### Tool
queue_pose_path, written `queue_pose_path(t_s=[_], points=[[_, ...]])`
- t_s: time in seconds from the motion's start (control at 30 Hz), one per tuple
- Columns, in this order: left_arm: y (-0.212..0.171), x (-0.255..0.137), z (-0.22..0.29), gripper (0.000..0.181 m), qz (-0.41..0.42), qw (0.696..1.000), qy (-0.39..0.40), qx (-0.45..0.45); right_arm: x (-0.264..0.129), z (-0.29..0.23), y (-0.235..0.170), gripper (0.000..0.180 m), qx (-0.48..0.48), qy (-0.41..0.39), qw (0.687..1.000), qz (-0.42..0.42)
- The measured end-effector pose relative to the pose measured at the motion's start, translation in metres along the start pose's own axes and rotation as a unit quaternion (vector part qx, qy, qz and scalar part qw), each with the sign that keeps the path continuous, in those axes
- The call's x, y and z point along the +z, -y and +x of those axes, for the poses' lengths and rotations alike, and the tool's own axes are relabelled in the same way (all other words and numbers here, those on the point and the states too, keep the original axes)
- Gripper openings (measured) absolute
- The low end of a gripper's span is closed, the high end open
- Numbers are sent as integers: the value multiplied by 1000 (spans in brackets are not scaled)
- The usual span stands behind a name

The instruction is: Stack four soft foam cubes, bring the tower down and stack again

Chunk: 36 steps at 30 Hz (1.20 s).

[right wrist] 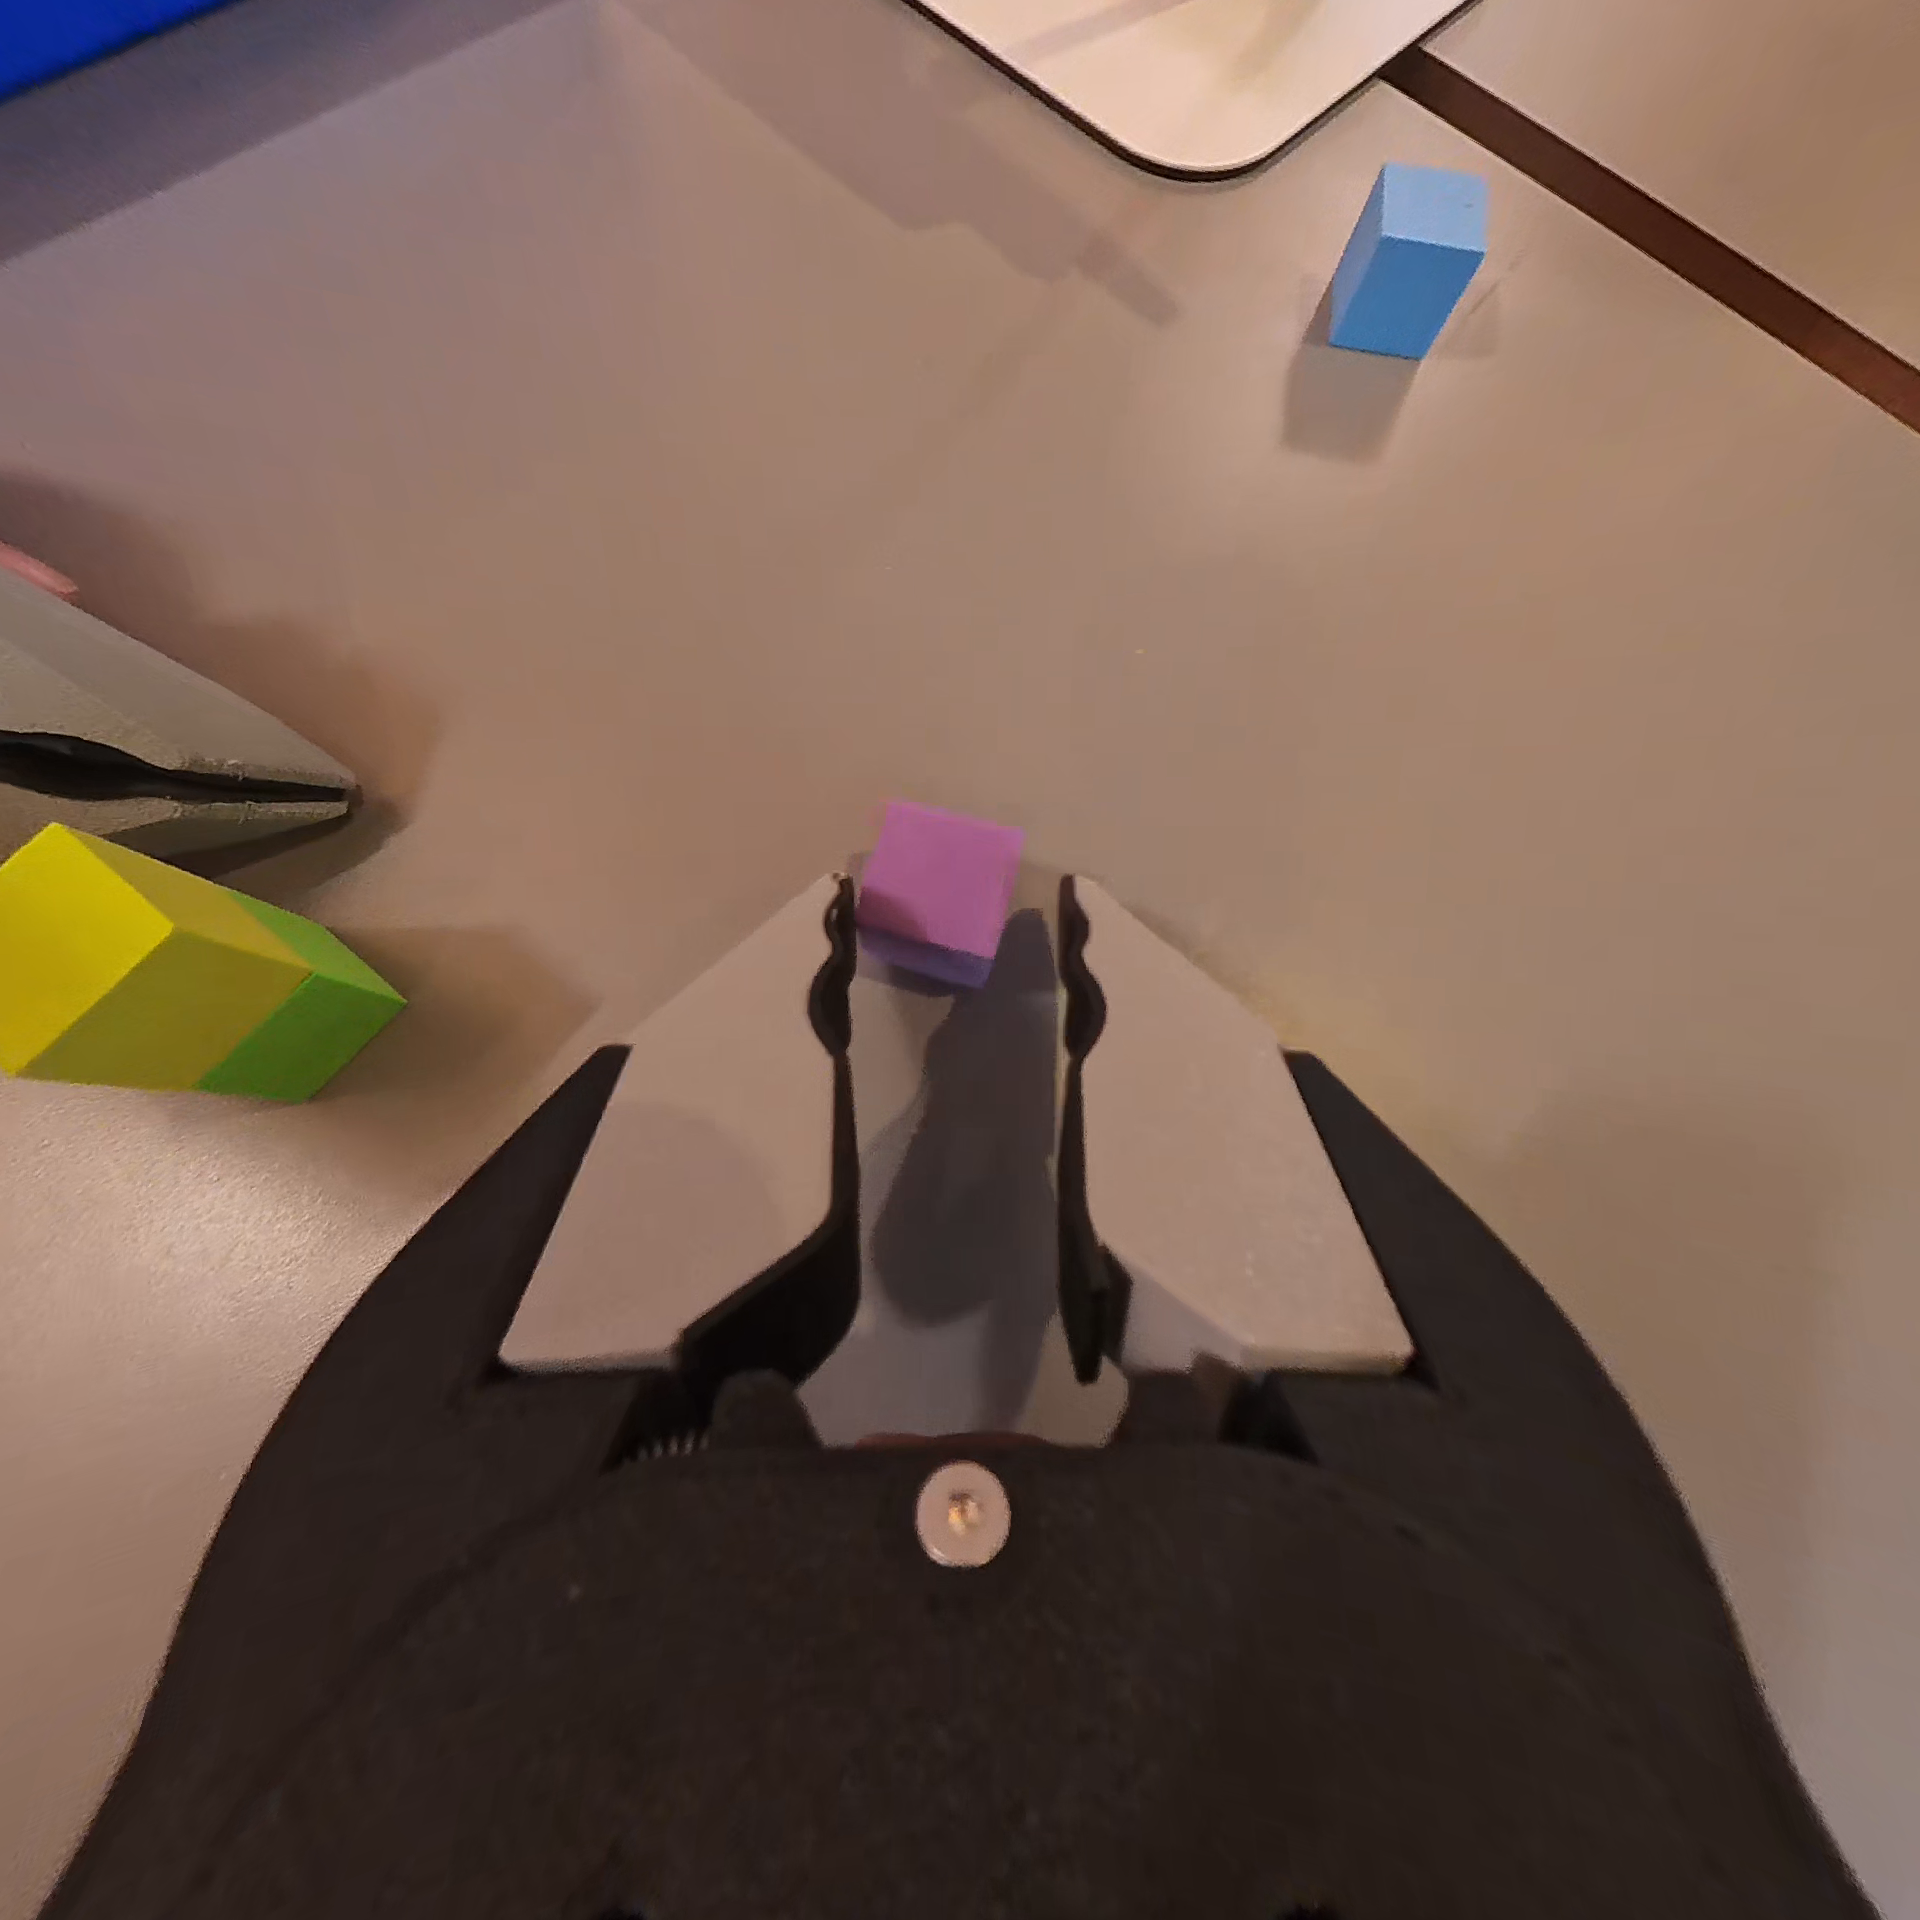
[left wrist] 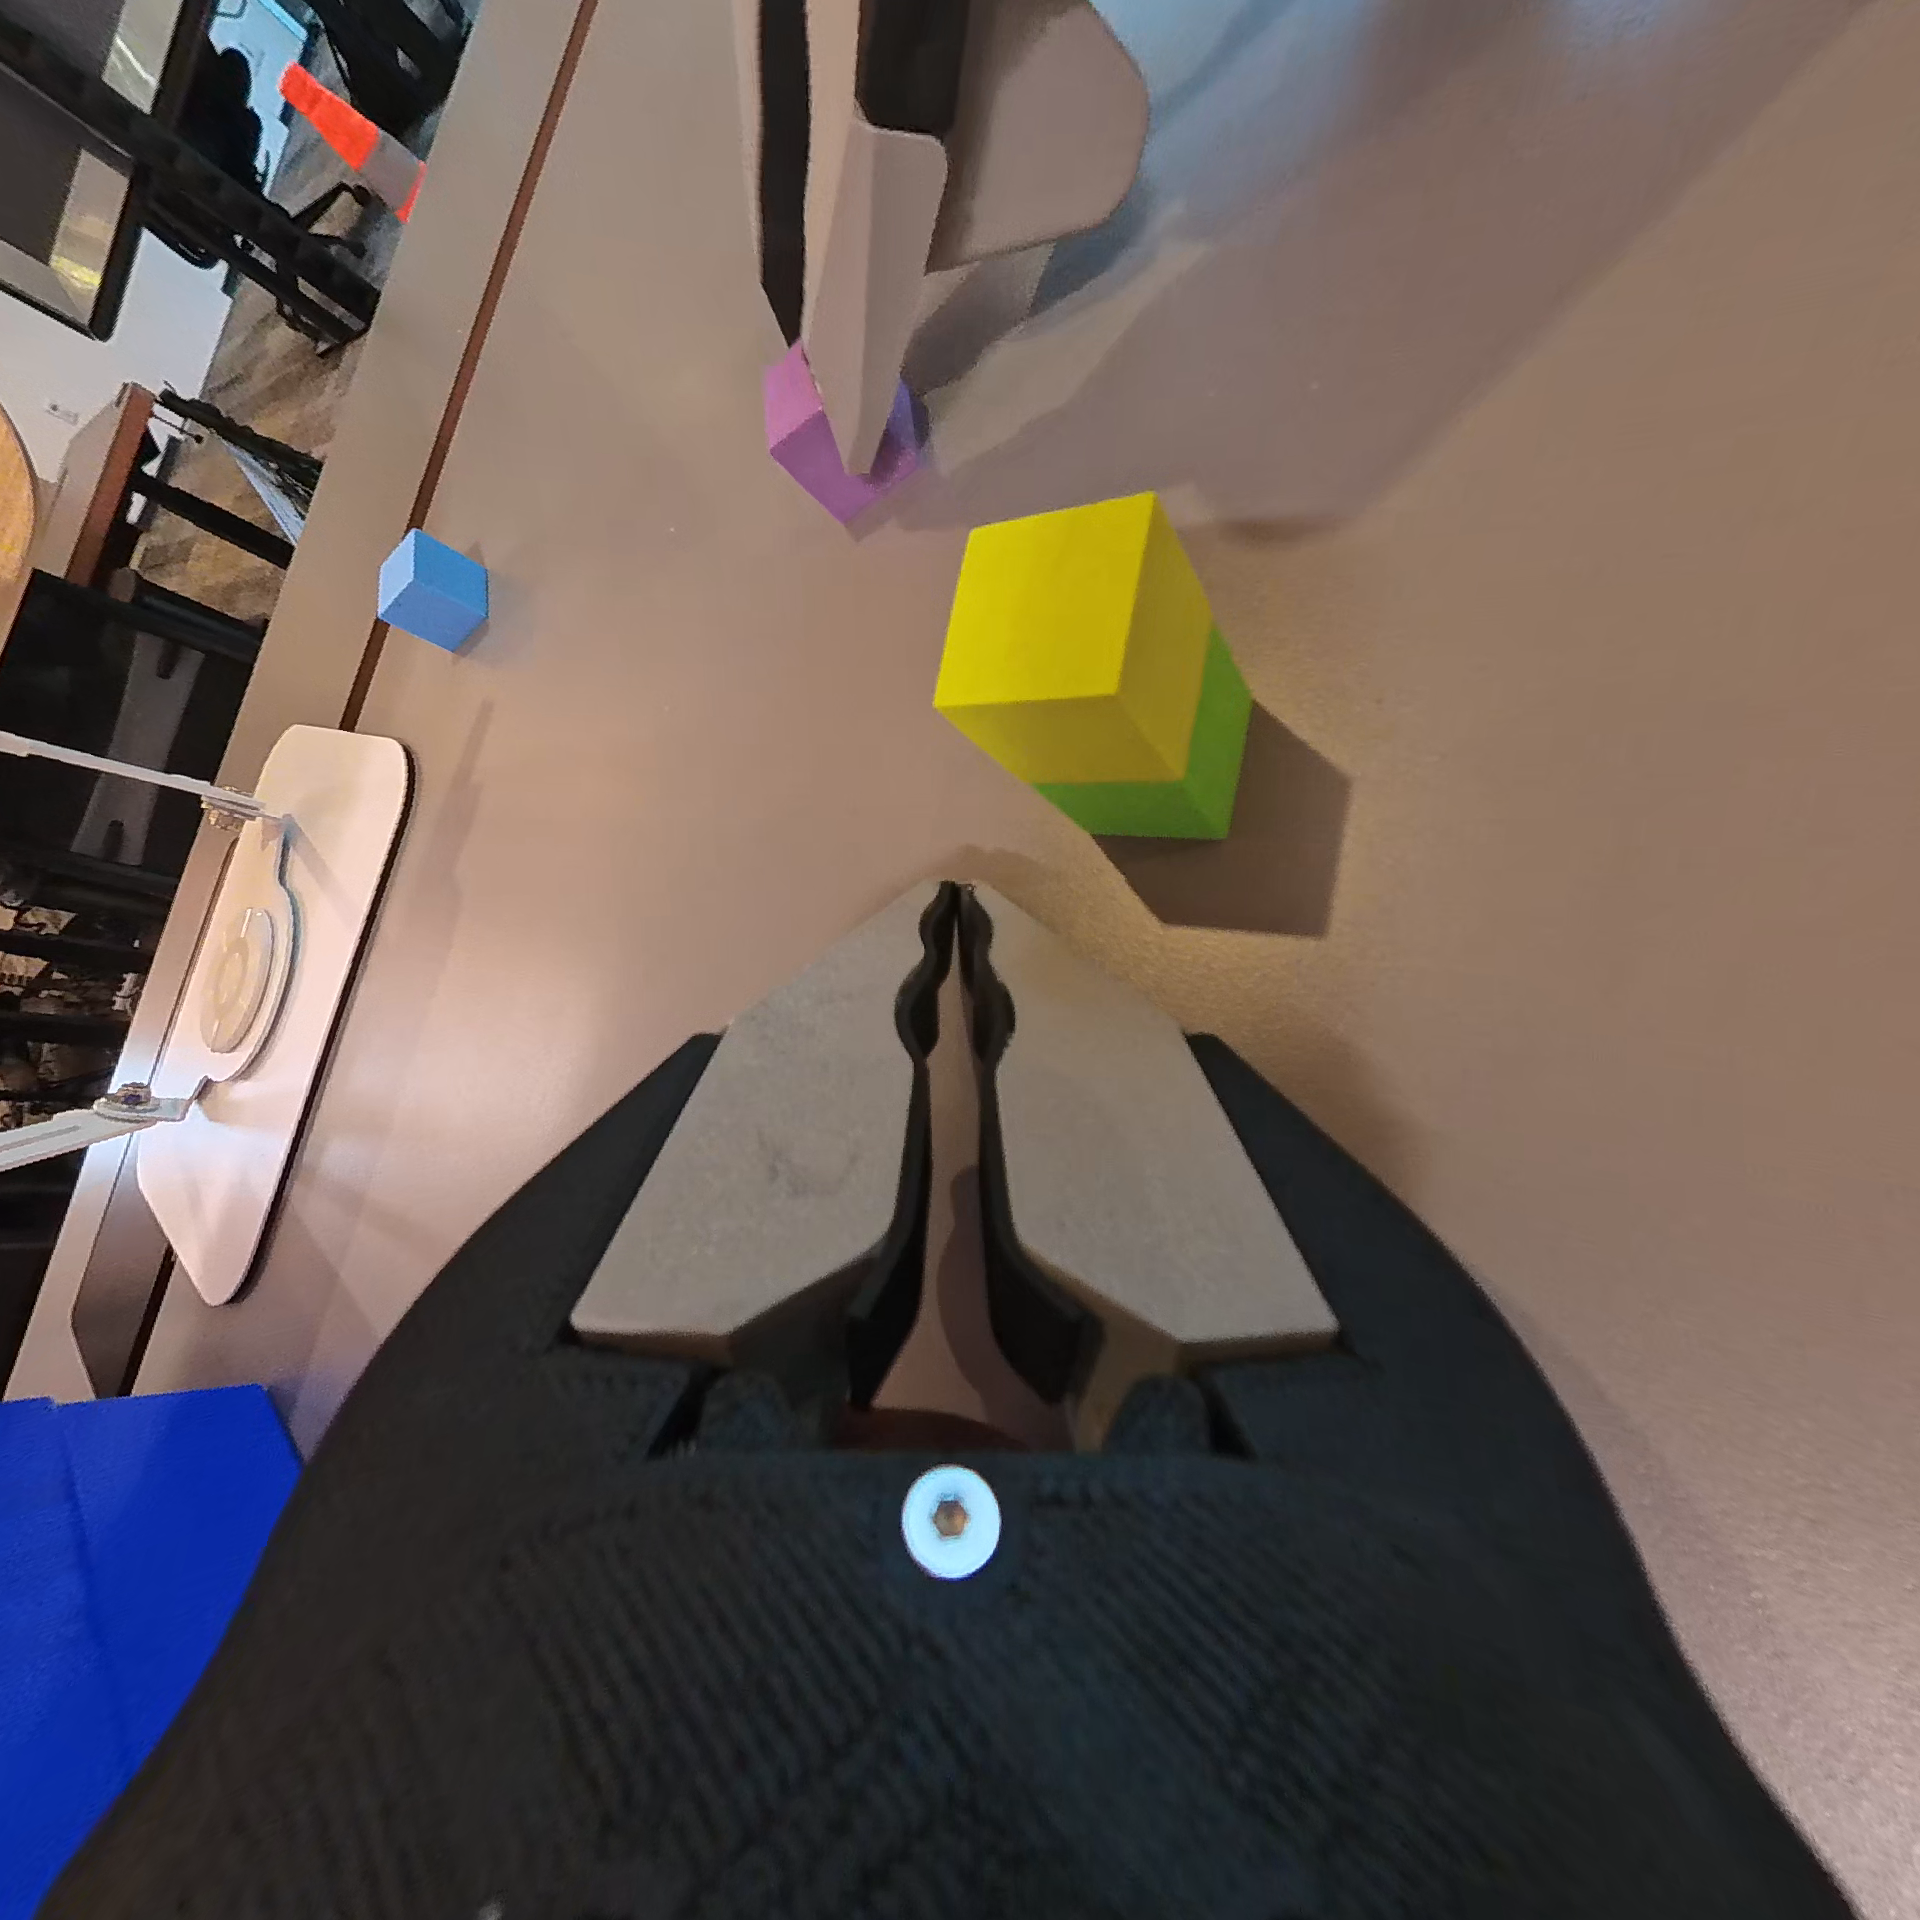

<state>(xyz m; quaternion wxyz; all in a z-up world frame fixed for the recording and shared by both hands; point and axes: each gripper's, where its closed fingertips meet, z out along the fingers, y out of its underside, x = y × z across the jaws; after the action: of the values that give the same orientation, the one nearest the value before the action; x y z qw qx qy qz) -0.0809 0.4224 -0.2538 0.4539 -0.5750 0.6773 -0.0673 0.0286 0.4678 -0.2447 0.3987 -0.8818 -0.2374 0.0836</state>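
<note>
A yellow cube (left wrist: pixel 1070 634) sits on a green cube (left wrist: pixel 1174 774) on the beige table; the pair also shows in the right wrist view, yellow (right wrist: pixel 94 956) on green (right wrist: pixel 312 1023). My left gripper (left wrist: pixel 958 891) is shut and empty, just short of this pair; it shows beside them in the right wrist view (right wrist: pixel 338 795). My right gripper (right wrist: pixel 953 891) is open with a purple cube (right wrist: pixel 940 883) between its fingertips, touching the left finger with a gap to the right one. In the left wrist view a right finger (left wrist: pixel 862 312) covers part of the purple cube (left wrist: pixel 810 436). A blue cube (left wrist: pixel 434 590) (right wrist: pixel 1413 260) stands alone near the table edge.
A white rounded board (left wrist: pixel 281 997) (right wrist: pixel 1195 73) lies by the table edge. A dark strip (right wrist: pixel 1662 218) marks that edge beside the blue cube. A bright blue box (left wrist: pixel 104 1558) (right wrist: pixel 83 31) stands at the table's side. Shelving and furniture lie beyond the edge.
</note>
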Motion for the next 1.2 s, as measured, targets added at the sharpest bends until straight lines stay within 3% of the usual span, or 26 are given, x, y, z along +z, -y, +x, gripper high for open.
queue_pose_path(t_s=[0.03, 0.2, 0.4, 0.6, 0.8, 1.2], points=[[0, 0, 0, 0, 0, 1000, 0, 0, 0, -1, 0, 28, -1, 1, 1000, 2], [0, 0, 0, 0, 0, 1000, 2, 1, -6, -1, 7, 26, -22, 1, 1000, 14], [-1, 0, -1, 0, -1, 1000, 2, -2, -26, -38, 24, 26, -71, 109, 989, 63], [-14, 1, -16, 0, -28, 999, 24, -39, -53, -70, 38, 26, -142, 189, 964, 119], [-22, 1, -24, 0, -42, 996, 25, -74, -81, -107, 43, 26, -219, 283, 917, 177], [-23, 0, -25, 0, -43, 996, 25, -76, -72, -122, 35, 26, -281, 380, 874, 114]])
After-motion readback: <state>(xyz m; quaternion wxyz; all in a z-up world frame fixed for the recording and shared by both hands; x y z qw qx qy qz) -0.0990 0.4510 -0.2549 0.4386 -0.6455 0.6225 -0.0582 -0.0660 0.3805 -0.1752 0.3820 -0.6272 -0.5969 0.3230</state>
